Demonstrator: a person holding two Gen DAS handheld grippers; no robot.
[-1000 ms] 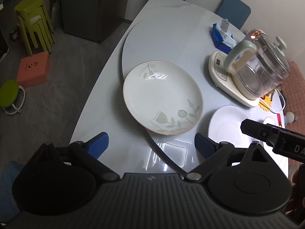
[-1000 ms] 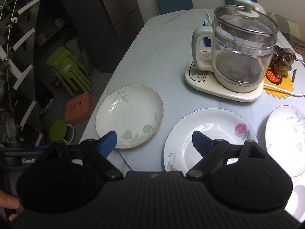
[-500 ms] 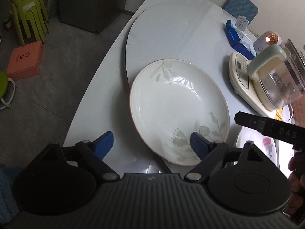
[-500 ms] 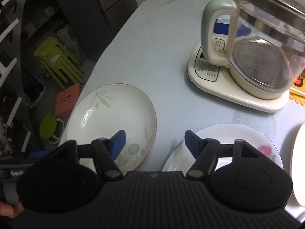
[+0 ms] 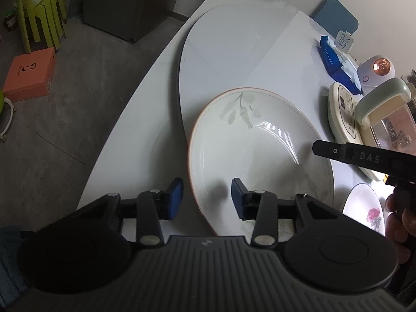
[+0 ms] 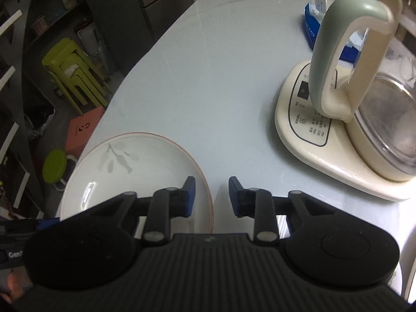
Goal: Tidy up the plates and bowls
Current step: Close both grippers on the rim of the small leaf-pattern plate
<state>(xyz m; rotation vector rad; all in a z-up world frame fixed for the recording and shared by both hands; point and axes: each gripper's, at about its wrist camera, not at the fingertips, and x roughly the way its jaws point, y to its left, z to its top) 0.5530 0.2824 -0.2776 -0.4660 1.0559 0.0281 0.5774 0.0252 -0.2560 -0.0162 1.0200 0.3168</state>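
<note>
A cream plate with a grey leaf print and a thin red rim (image 5: 260, 156) (image 6: 135, 171) lies on the pale table (image 5: 234, 52) near its left edge. My left gripper (image 5: 206, 195) straddles the plate's left rim, one blue pad outside it and one over the plate's inside. Its jaws are closing, with a gap still showing on both sides of the rim. My right gripper (image 6: 212, 195) straddles the same plate's right rim. Its jaws are closing too, and neither pad touches the rim. A white plate with a pink rose (image 5: 364, 210) lies to the right.
A glass kettle on a cream base (image 6: 364, 119) (image 5: 377, 109) stands close on the right. A blue tissue pack (image 5: 335, 59) lies behind it. The table's edge runs just left of the leaf plate. Green stools (image 5: 39, 7) and an orange box (image 5: 28, 72) are on the floor.
Both grippers have come down and closer to the leaf plate. Their jaws have narrowed from wide open, and each now has a side of the plate's rim between its pads.
</note>
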